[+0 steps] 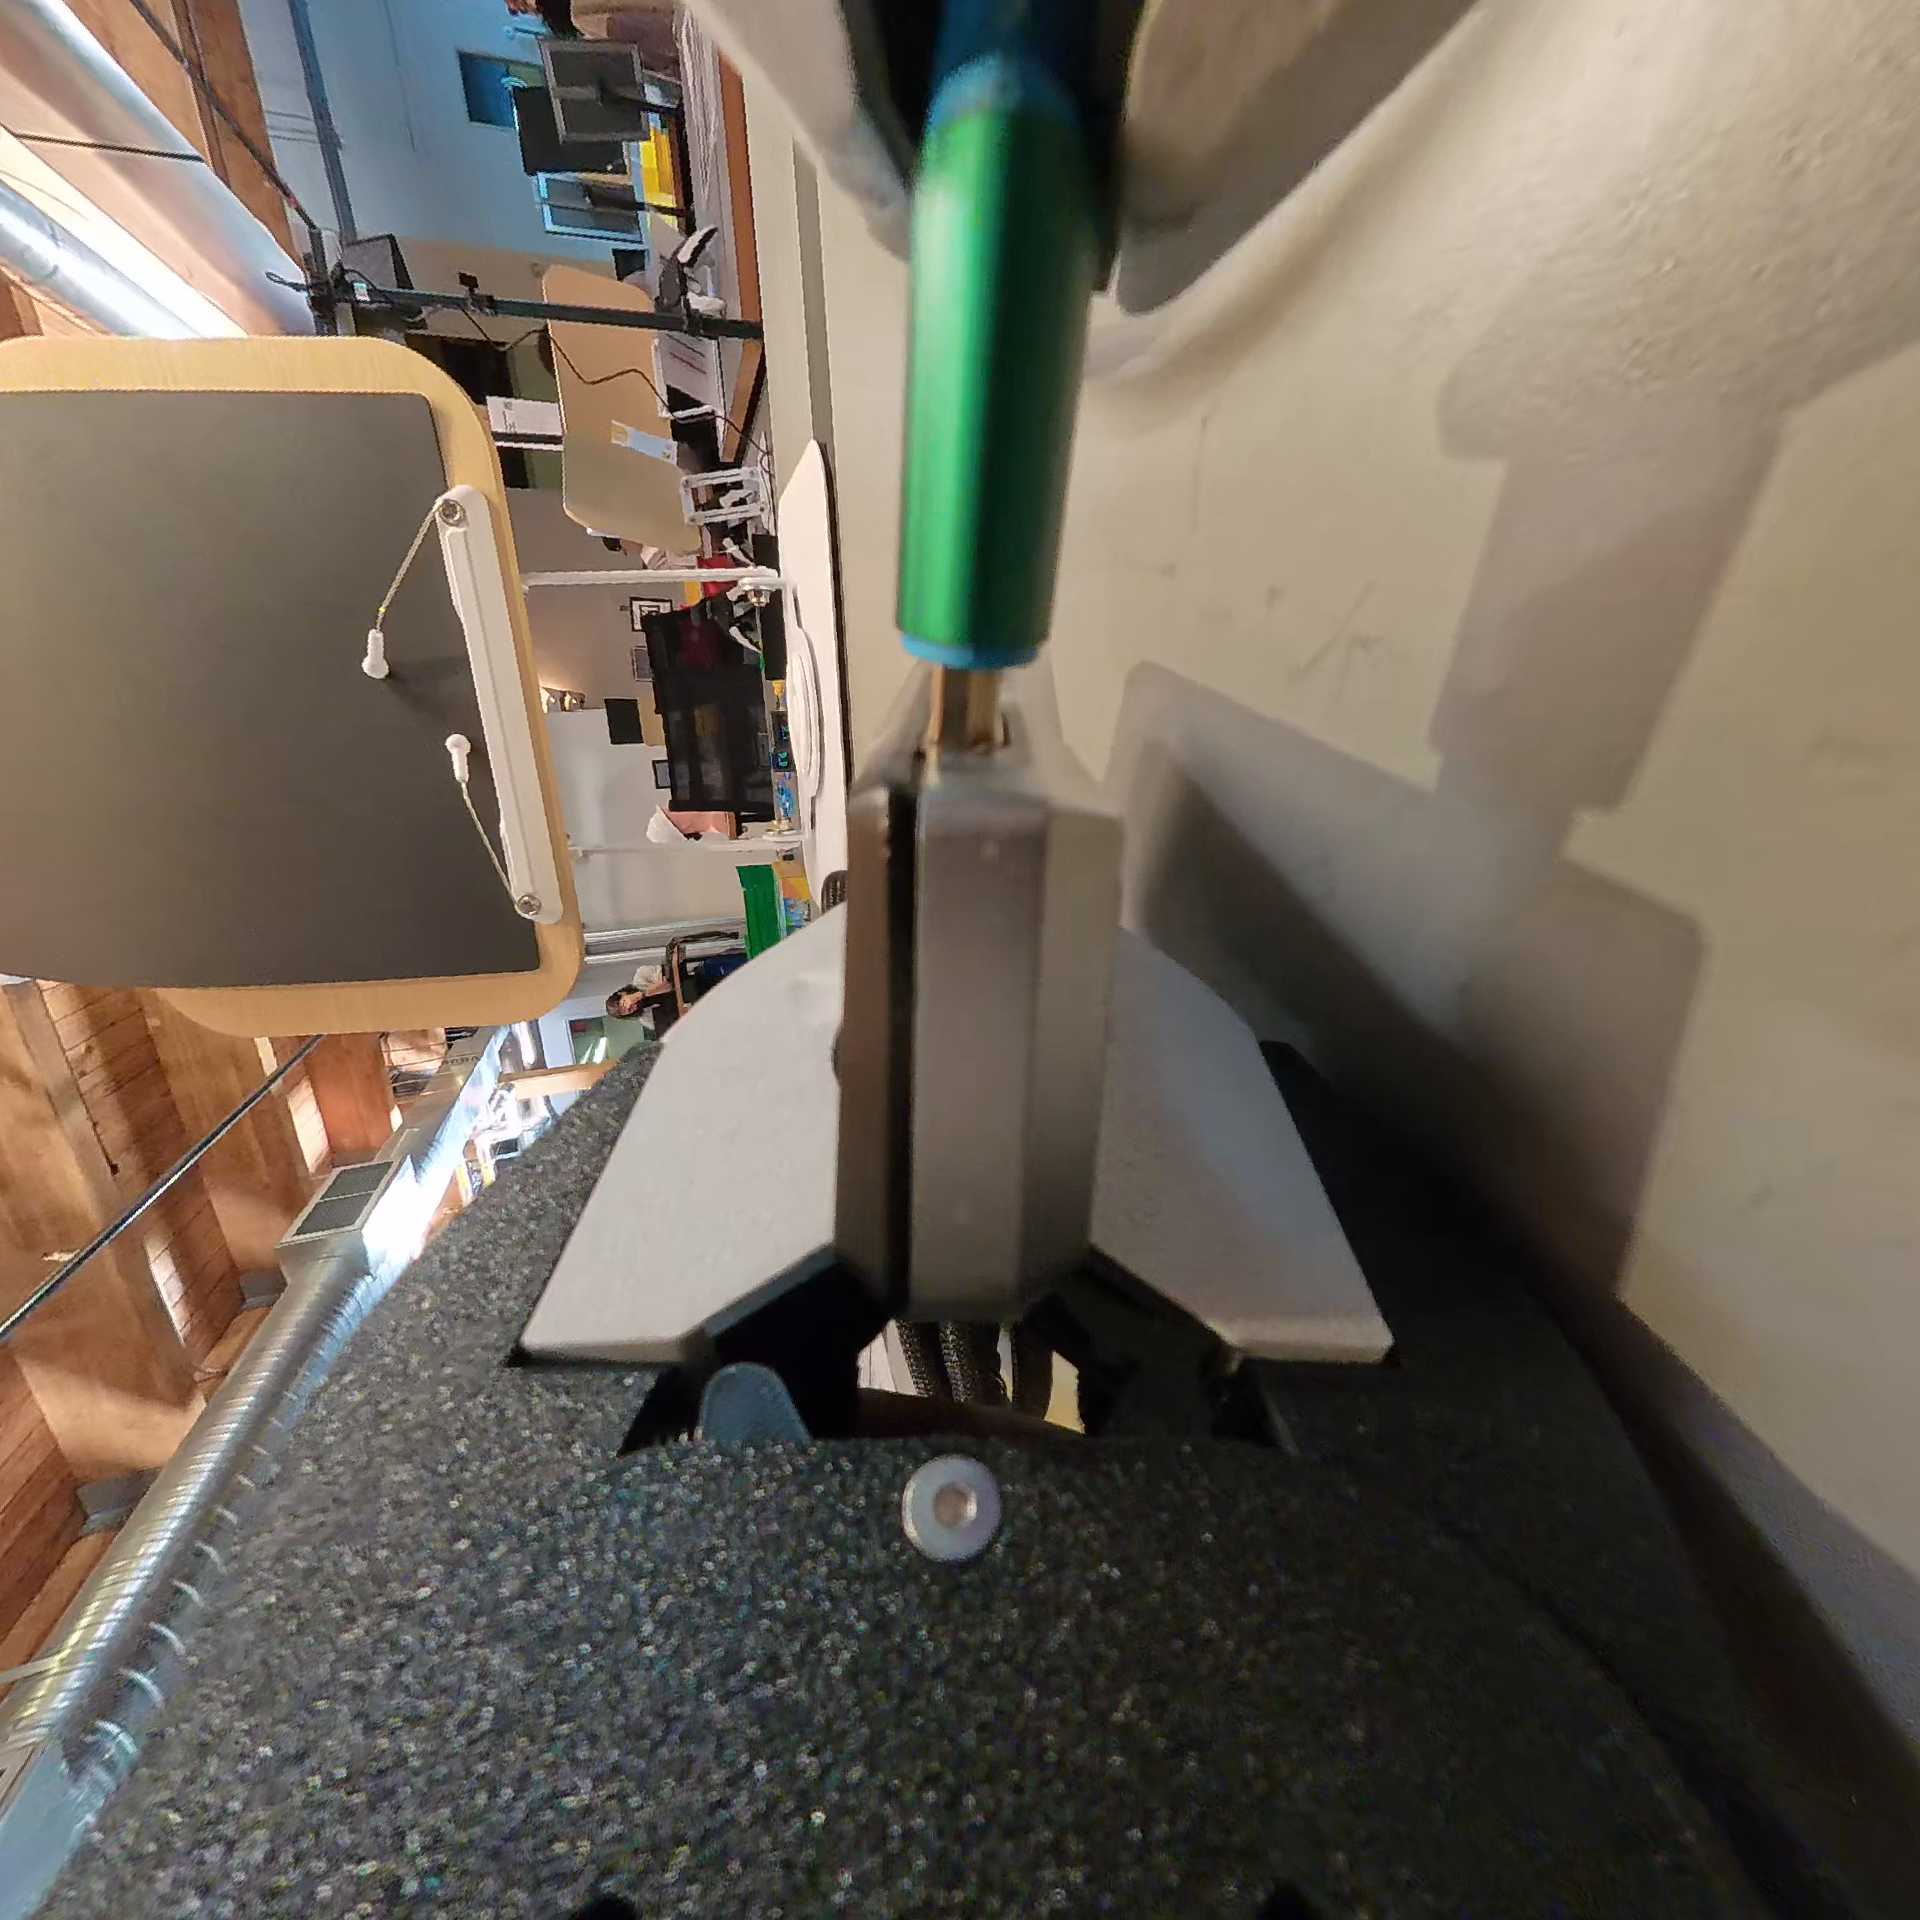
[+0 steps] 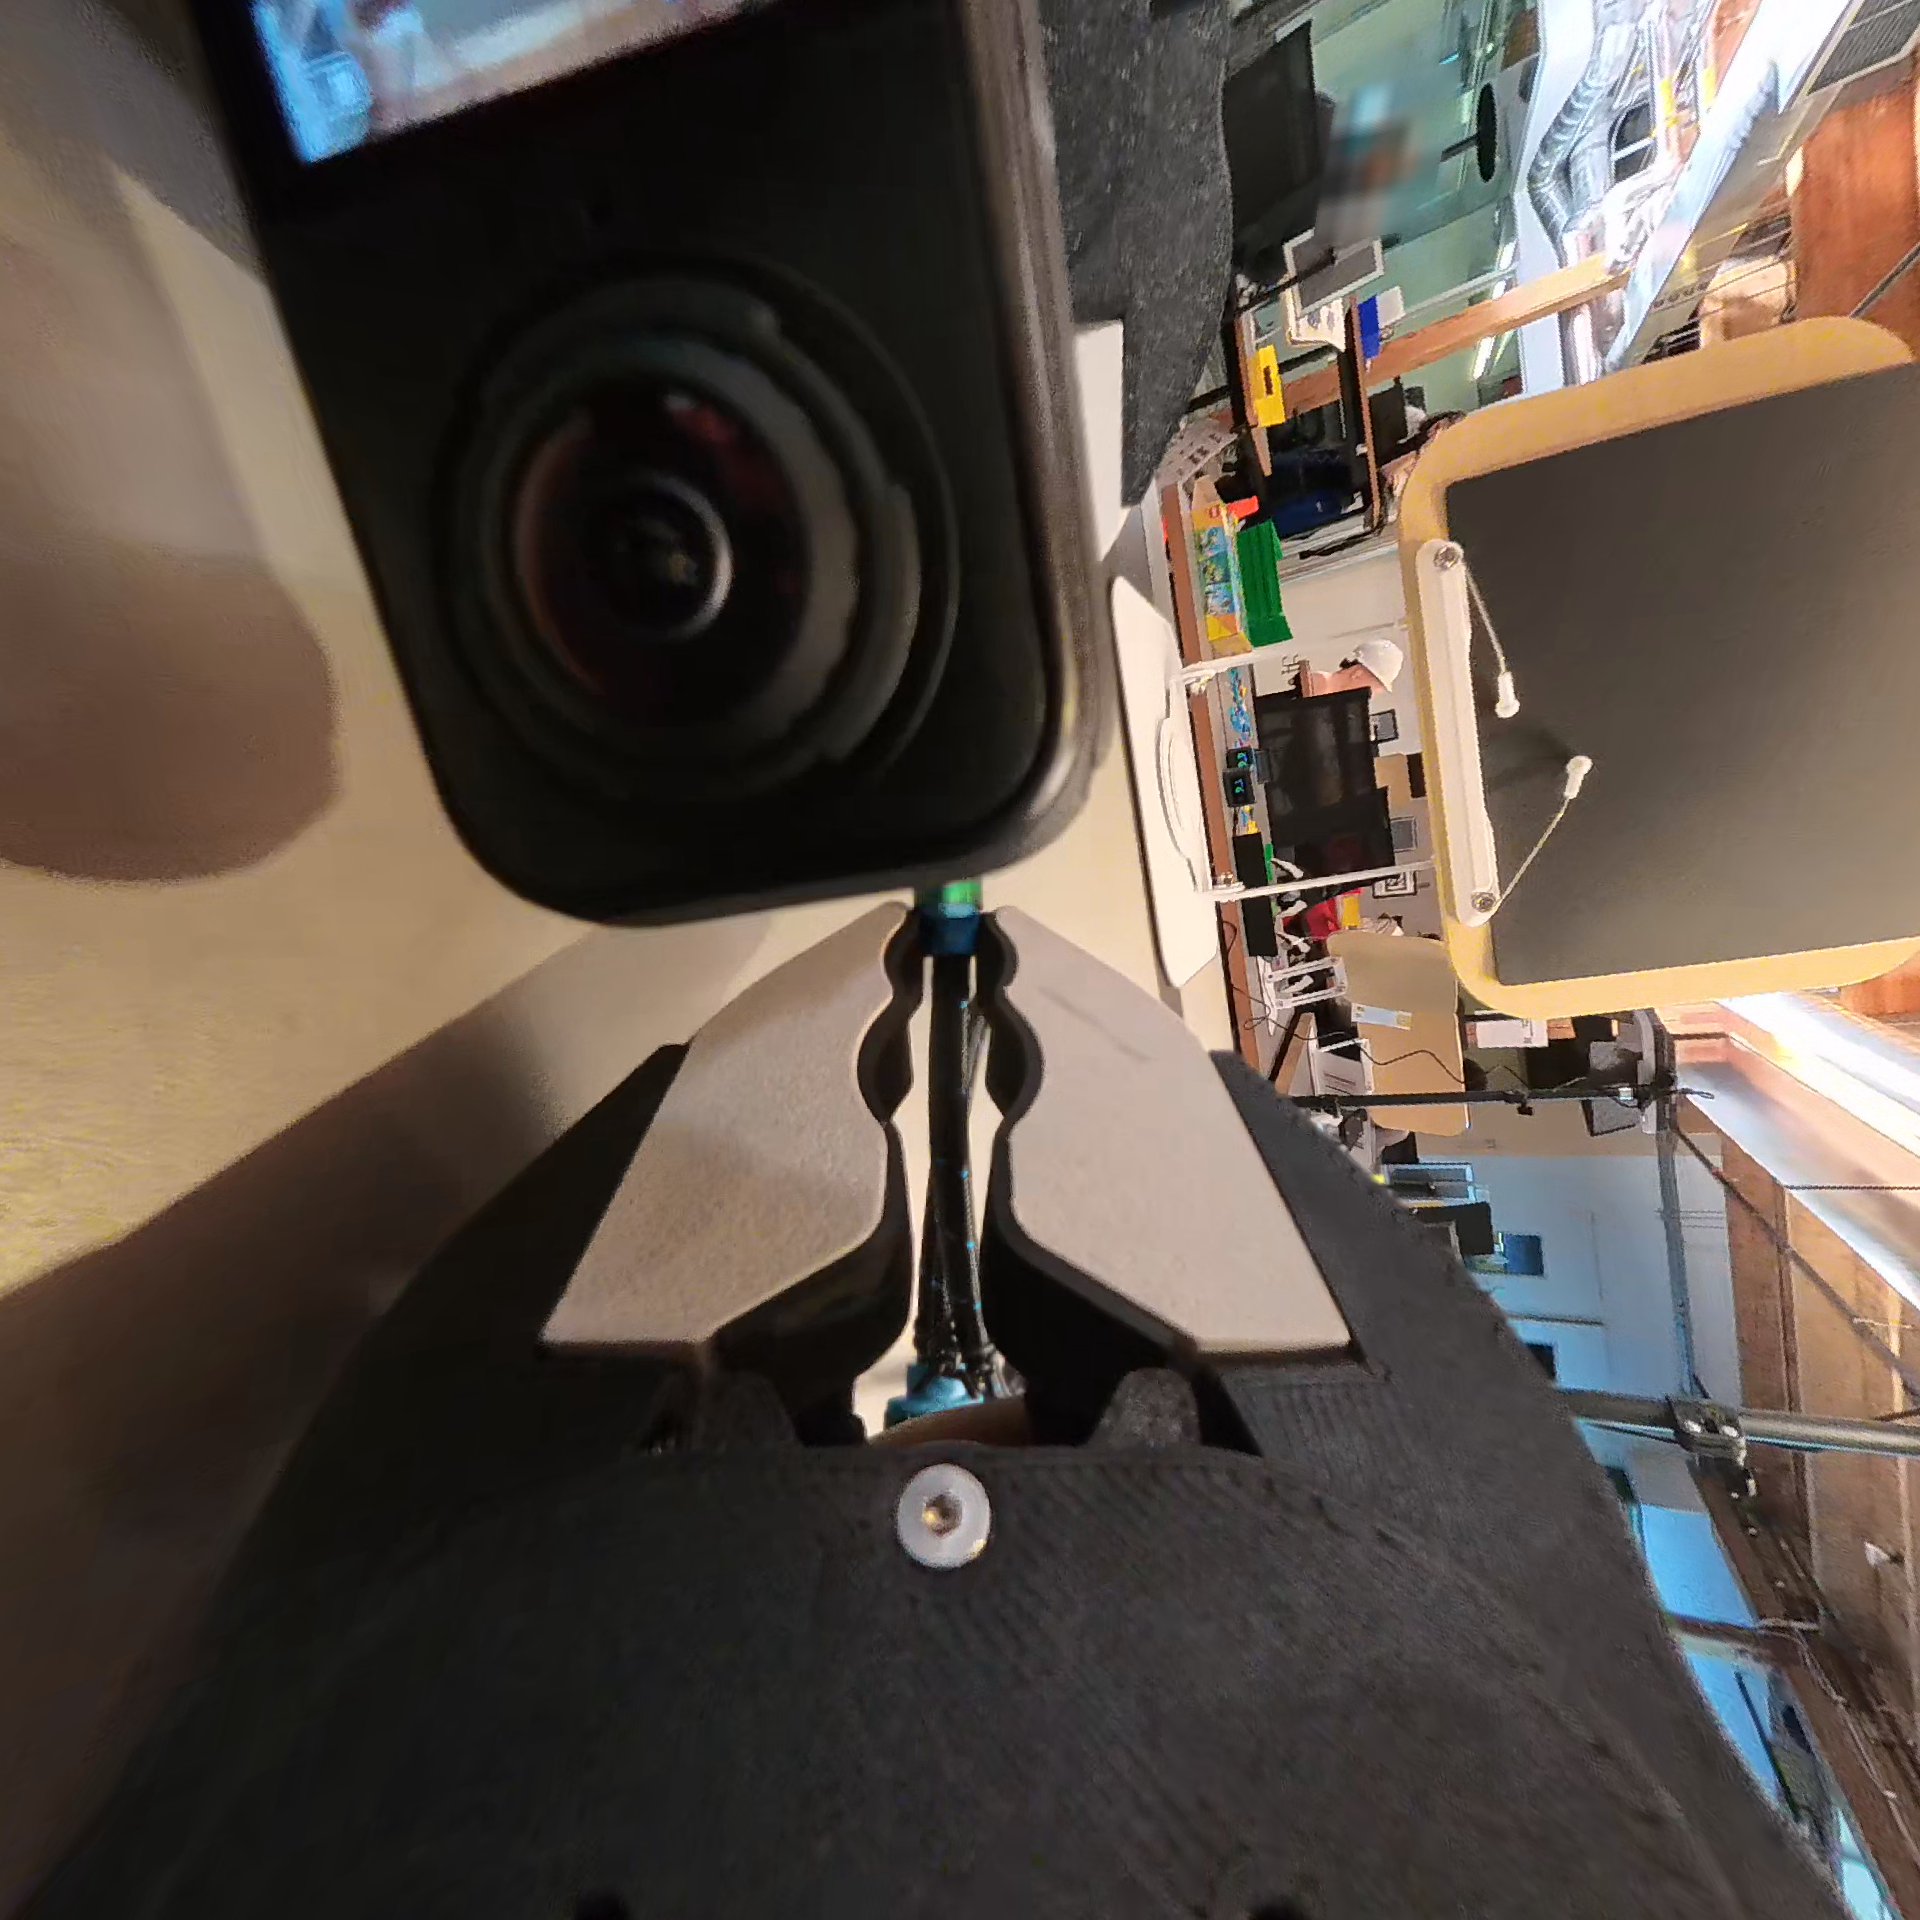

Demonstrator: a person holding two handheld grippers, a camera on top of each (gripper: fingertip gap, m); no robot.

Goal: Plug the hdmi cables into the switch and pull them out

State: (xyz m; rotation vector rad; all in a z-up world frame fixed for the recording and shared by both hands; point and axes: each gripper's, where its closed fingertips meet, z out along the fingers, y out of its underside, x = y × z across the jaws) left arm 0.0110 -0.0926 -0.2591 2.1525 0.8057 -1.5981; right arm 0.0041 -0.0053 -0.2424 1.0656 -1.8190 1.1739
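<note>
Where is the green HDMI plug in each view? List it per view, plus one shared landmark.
Left wrist view: green plug runs down top centre, tip at the switch.
Right wrist view: a green sliver at centre, under the black camera.
Shared landmark: wood-rimmed black board.

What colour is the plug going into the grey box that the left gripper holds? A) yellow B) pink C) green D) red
C: in the left wrist view, the plug is shiny green, its metal tip entering the grey box clamped in the left gripper.
</note>
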